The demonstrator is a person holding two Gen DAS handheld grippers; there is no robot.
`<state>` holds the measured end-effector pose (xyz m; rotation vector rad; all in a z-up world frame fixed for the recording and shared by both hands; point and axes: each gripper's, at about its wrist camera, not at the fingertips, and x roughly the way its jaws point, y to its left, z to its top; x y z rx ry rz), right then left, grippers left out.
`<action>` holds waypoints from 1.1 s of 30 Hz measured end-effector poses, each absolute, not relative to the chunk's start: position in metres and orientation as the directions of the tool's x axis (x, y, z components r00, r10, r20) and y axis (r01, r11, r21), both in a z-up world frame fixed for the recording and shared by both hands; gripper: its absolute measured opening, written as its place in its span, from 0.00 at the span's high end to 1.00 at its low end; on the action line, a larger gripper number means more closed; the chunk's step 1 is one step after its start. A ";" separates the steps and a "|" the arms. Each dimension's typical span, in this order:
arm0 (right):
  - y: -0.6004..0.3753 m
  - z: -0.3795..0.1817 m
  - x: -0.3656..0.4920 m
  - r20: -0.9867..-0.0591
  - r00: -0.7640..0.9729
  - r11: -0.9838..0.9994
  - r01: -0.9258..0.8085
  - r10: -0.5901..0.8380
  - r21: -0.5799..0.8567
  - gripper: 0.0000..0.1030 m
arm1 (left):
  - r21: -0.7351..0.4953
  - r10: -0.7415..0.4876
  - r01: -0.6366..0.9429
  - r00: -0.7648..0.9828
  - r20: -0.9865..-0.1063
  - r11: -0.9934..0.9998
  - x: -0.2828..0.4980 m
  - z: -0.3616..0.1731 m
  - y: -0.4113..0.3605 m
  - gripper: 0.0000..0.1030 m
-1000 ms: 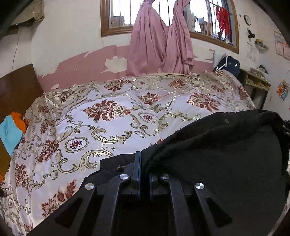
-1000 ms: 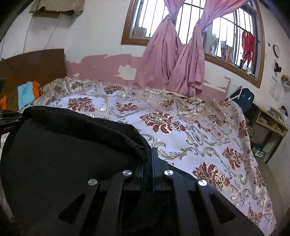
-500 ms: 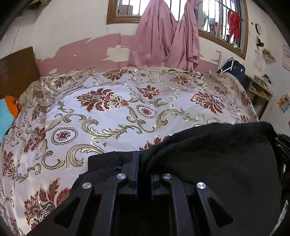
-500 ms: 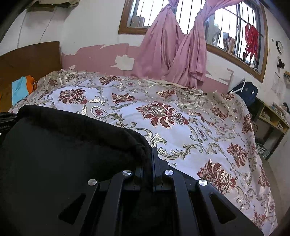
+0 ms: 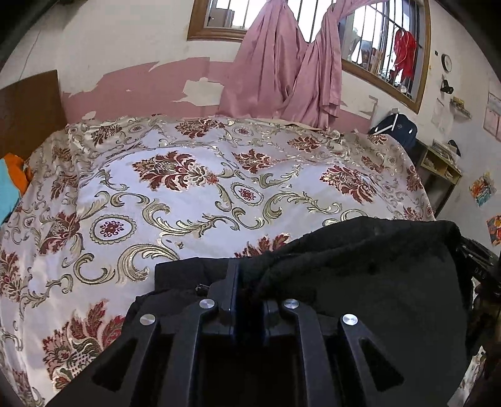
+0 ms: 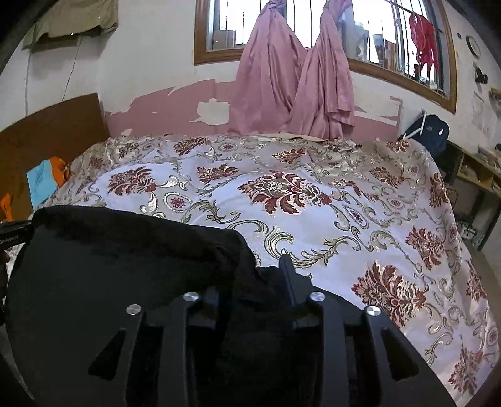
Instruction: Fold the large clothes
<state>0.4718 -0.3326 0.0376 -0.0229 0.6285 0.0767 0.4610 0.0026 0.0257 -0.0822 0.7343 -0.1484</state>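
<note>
On my left wrist camera, the left gripper (image 5: pixel 247 281) has its jaws pinched together on the edge of the black garment (image 5: pixel 375 281). The cloth runs from that pinch away to the right in a thick rolled hem. A flatter part of the same garment lies on the bed (image 5: pixel 188 194) just ahead of and to the left of the jaws. At the far right edge of this view I can make out part of the other tool, touching the garment's far end.

On my right wrist camera, the right gripper (image 6: pixel 253 281) shows its jaws standing well apart, with black cloth bunched in the gap between them. The right finger (image 6: pixel 286 272) stands clear of the cloth on its outer side. I cannot tell whether the fabric is pressed by either finger or merely lying between them. From here the garment (image 6: pixel 125 266) spreads to the left as a broad dark sheet with a rolled upper edge, reaching the left tool at the frame's edge.

The garment sits at the near side of the bed (image 6: pixel 313 188), which is covered by a white spread with red and gold flower patterns. Beyond the bed hang knotted pink curtains (image 6: pixel 294 78) under a barred window (image 5: pixel 225 15). A brown headboard (image 6: pixel 47 131) stands at the left.
</note>
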 end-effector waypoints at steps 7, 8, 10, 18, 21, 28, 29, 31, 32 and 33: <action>-0.342 0.053 0.459 -0.545 0.831 0.994 -0.094 0.108 0.054 0.42 | -0.067 -0.098 0.073 0.791 -0.604 0.995 0.438 0.046 0.005 0.53; -0.343 0.056 0.458 -0.537 0.836 0.993 -0.096 0.116 0.065 0.40 | -0.071 -0.096 0.067 0.800 -0.592 0.995 0.436 0.050 0.007 0.25; -0.344 0.059 0.455 -0.530 0.838 0.992 -0.100 0.129 0.082 0.38 | -0.087 -0.089 0.050 0.837 -0.540 0.995 0.427 0.061 0.012 0.14; -0.338 0.078 0.426 -0.483 0.855 0.981 -0.150 0.192 0.124 0.08 | -0.101 -0.144 0.109 0.874 -0.463 0.989 0.394 0.079 0.007 0.11; -0.329 0.079 0.405 -0.481 0.844 0.971 -0.211 0.238 0.111 0.06 | -0.101 -0.190 0.162 0.872 -0.451 0.982 0.372 0.075 -0.003 0.09; -0.307 0.049 0.350 -0.549 0.776 0.945 -0.315 0.309 0.086 0.06 | -0.057 -0.283 0.297 0.807 -0.519 0.953 0.330 0.032 -0.032 0.07; -0.305 0.044 0.344 -0.556 0.770 0.943 -0.322 0.314 0.086 0.06 | -0.046 -0.288 0.311 0.800 -0.526 0.949 0.326 0.027 -0.035 0.07; -0.302 0.030 0.336 -0.573 0.755 0.940 -0.329 0.319 0.090 0.06 | -0.019 -0.289 0.331 0.794 -0.534 0.944 0.320 0.017 -0.039 0.07; -0.300 0.022 0.334 -0.582 0.745 0.937 -0.334 0.326 0.098 0.06 | 0.000 -0.286 0.340 0.791 -0.541 0.941 0.319 0.011 -0.042 0.07; -0.299 0.016 0.333 -0.588 0.739 0.936 -0.337 0.330 0.102 0.06 | 0.021 -0.279 0.347 0.787 -0.550 0.938 0.319 0.006 -0.046 0.07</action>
